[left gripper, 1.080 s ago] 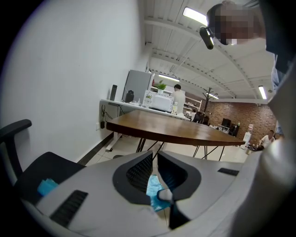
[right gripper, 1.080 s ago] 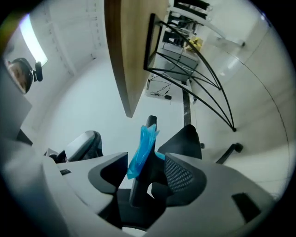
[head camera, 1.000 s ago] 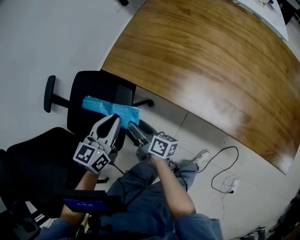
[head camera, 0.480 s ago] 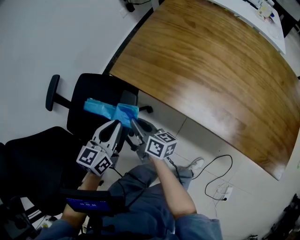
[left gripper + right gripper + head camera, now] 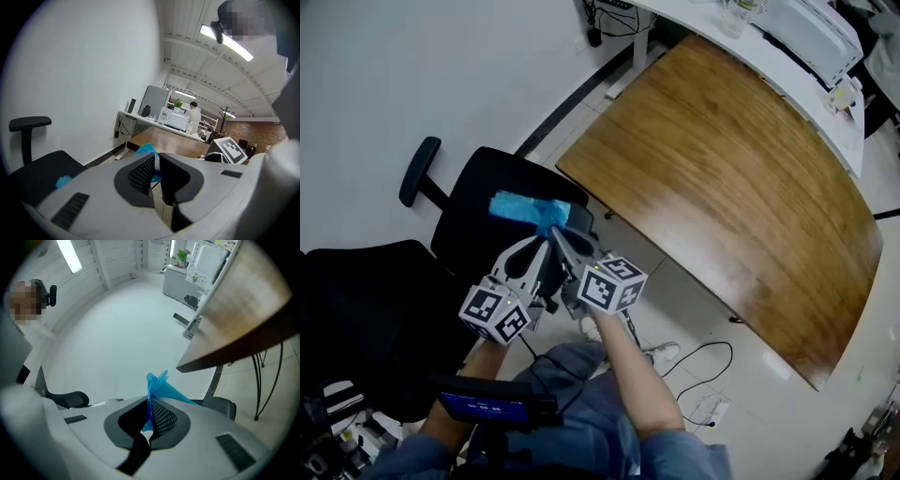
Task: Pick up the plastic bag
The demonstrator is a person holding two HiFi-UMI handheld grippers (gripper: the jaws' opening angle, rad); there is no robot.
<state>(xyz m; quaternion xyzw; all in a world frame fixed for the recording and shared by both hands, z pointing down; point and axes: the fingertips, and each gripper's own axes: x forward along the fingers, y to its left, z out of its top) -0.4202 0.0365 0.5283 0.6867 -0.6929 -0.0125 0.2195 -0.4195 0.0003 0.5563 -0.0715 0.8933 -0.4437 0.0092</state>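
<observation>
The blue plastic bag [image 5: 528, 209] lies across the seat of a black office chair [image 5: 473, 187]. My right gripper [image 5: 555, 234] is shut on the bag's near end, and a bunched fold of blue film [image 5: 160, 384] sticks out above the pinched jaws [image 5: 150, 416]. My left gripper [image 5: 529, 253] hangs just left of it, below the bag. Its jaws [image 5: 157, 171] stand together with nothing pinched, and the bag [image 5: 146, 149] shows beyond them. The far end of the bag [image 5: 63, 180] rests on the seat.
A large wooden table [image 5: 731, 178] fills the right side, its edge close to the chair. A second black chair [image 5: 366, 309] stands at the left. A cable [image 5: 705, 360] lies on the tiled floor. A white desk [image 5: 797, 42] with equipment stands behind the table.
The right gripper's jaws stood open beside the bag, then shut on its near end. Both grippers have since risen, and the bag's near end has bunched up and lifted.
</observation>
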